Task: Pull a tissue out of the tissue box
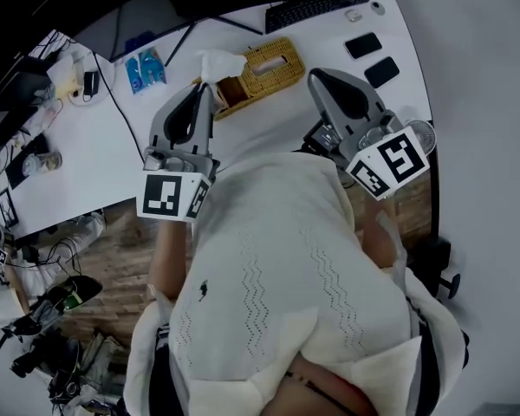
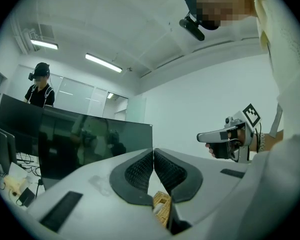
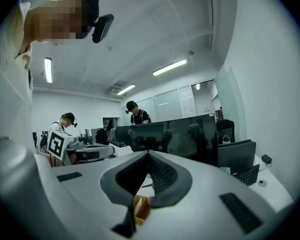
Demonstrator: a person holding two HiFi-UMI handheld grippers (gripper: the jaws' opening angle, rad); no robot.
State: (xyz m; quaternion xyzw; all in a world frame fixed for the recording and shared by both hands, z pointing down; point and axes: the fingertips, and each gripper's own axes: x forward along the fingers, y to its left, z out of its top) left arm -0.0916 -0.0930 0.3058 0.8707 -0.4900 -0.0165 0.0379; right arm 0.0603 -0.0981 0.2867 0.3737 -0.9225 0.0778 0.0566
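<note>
A woven tan tissue box [image 1: 264, 69] lies on the white desk [image 1: 95, 159] ahead of me. A crumpled white tissue [image 1: 223, 62] is out over the box's left end, right at the tip of my left gripper [image 1: 206, 87], which is shut on it. In the left gripper view the pads [image 2: 140, 171] press together, with the box [image 2: 162, 204] below them. My right gripper [image 1: 315, 78] hovers to the right of the box, shut and holding nothing. Its view shows closed jaws [image 3: 149, 154] above the box [image 3: 140, 209].
A keyboard [image 1: 321, 5] and mouse [image 1: 377, 8] sit at the desk's far edge, two dark phones [image 1: 363, 45] to the right, a blue packet [image 1: 146, 69] and cables to the left. Dark monitors [image 3: 180, 134] stand behind the desk. Other people [image 3: 135, 113] work at desks beyond them.
</note>
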